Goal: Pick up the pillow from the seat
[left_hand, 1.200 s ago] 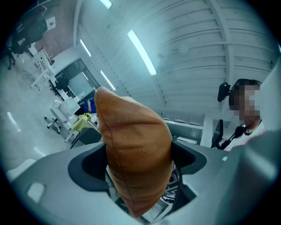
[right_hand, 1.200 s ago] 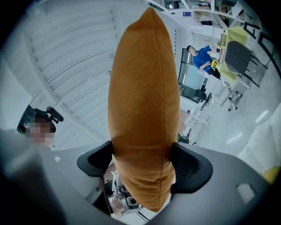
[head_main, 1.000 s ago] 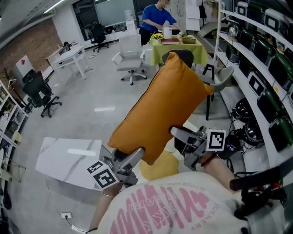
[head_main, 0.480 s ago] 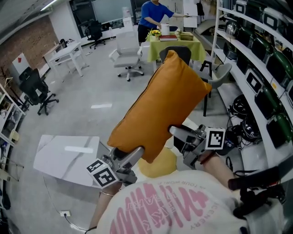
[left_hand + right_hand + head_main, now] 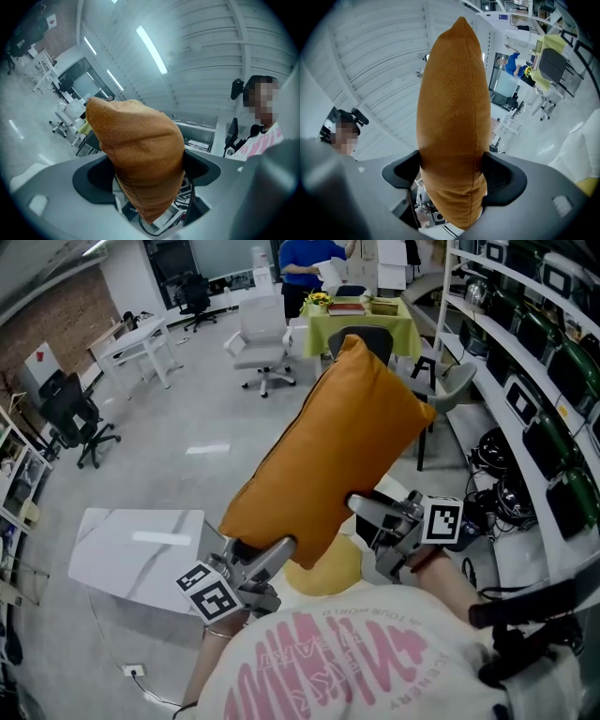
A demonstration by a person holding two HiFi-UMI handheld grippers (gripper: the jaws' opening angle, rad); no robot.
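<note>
An orange-brown pillow (image 5: 333,451) is held up in the air in front of me, tilted with its top corner to the upper right. My left gripper (image 5: 272,554) is shut on its lower left edge, and my right gripper (image 5: 361,512) is shut on its lower right edge. In the left gripper view the pillow (image 5: 140,154) fills the gap between the black pads. The right gripper view shows the pillow (image 5: 454,117) standing tall, pinched between both pads. A yellow seat cushion (image 5: 328,573) shows just below the pillow.
A white slab-like table top (image 5: 131,563) lies at the lower left. Shelves with equipment and cables (image 5: 534,352) run along the right. A grey chair (image 5: 450,395) and a green-clothed table (image 5: 361,324) stand behind the pillow, with a person in blue (image 5: 309,259) beyond. Office chairs (image 5: 262,348) dot the floor.
The pillow and both grippers stay almost where they were. The person in blue at the far table has shifted and turned.
</note>
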